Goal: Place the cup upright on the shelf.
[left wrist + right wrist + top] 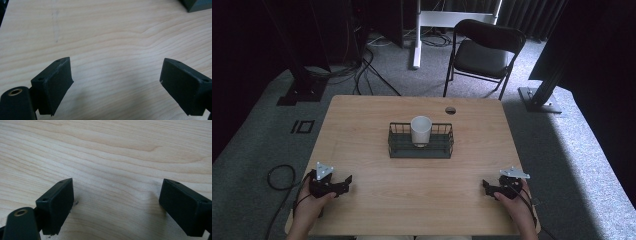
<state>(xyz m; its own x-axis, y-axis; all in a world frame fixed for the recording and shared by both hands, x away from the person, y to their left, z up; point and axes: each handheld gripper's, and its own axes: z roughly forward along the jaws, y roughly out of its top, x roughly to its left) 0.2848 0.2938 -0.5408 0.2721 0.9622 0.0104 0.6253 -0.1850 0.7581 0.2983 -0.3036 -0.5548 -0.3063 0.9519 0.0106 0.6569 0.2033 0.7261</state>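
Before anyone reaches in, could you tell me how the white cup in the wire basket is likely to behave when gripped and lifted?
The white cup stands upright, taller than the wire basket, so a sideways nudge might tip it against the rim. Its smooth, plain wall looks possibly slippery. It appears small and probably light, though its contents cannot be seen.

Bare wooden table (377, 200) across the whole near half, open between left gripper (343, 183) and right gripper (486, 186), both low at the near edge. Jaws of each apart over plain wood, nothing between them. At table centre, a dark wire basket (398, 145) with an upright white cup (420, 130) rising above its rim, blocking the middle; open lanes on either side of it toward the far edge
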